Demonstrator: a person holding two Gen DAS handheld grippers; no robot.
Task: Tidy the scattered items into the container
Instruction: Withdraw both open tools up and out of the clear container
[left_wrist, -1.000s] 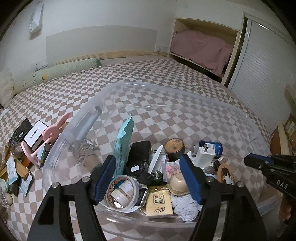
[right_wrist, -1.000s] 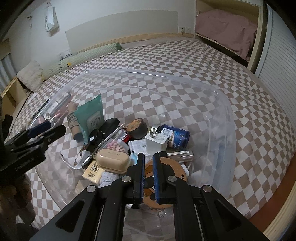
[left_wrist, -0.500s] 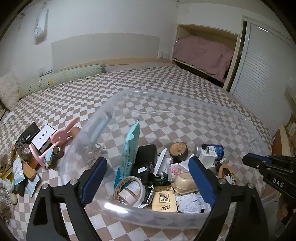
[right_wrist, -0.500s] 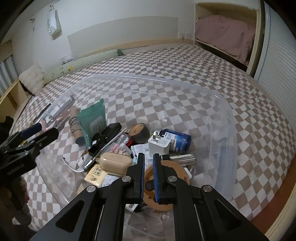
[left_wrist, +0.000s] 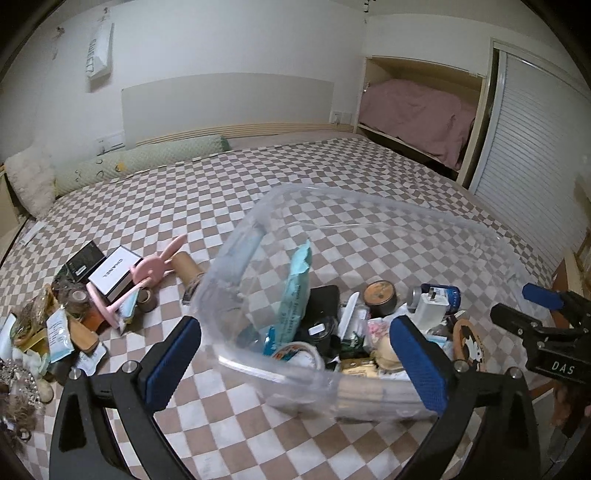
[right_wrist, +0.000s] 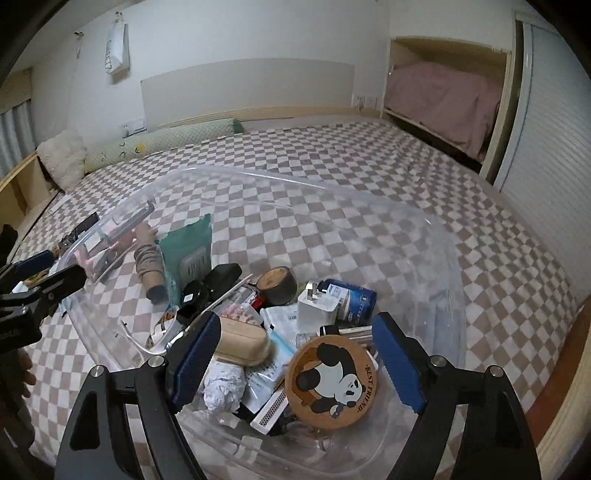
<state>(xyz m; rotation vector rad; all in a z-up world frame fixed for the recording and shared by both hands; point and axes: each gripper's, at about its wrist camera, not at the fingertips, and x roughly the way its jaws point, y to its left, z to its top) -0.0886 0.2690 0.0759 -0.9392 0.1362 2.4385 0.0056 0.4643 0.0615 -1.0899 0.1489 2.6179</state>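
Note:
A clear plastic tub (left_wrist: 236, 258) (right_wrist: 443, 258) sits on the checkered bed and holds several small items. A round panda coaster (right_wrist: 331, 382) lies in it near the front, also seen in the left wrist view (left_wrist: 468, 343), beside a white charger (right_wrist: 317, 308), a blue can (right_wrist: 356, 297) and a teal wipes pack (right_wrist: 188, 258). My right gripper (right_wrist: 295, 363) is open over the tub with the coaster between its fingers, untouched. My left gripper (left_wrist: 295, 363) is open and empty at the tub's near left rim. Scattered items lie left of the tub: a white Chanel box (left_wrist: 114, 271) and a pink rabbit holder (left_wrist: 147, 269).
A pile of packets and small boxes (left_wrist: 55, 332) lies at the left edge of the bed. A green bolster (left_wrist: 140, 162) and a white pillow (left_wrist: 31, 181) are at the head. The bed's right edge (right_wrist: 561, 376) is close to the tub. A wardrobe stands at the right.
My right gripper has opened and let go of the panda coaster, which now lies in the tub. My left gripper has drawn back and to the left, out of the tub.

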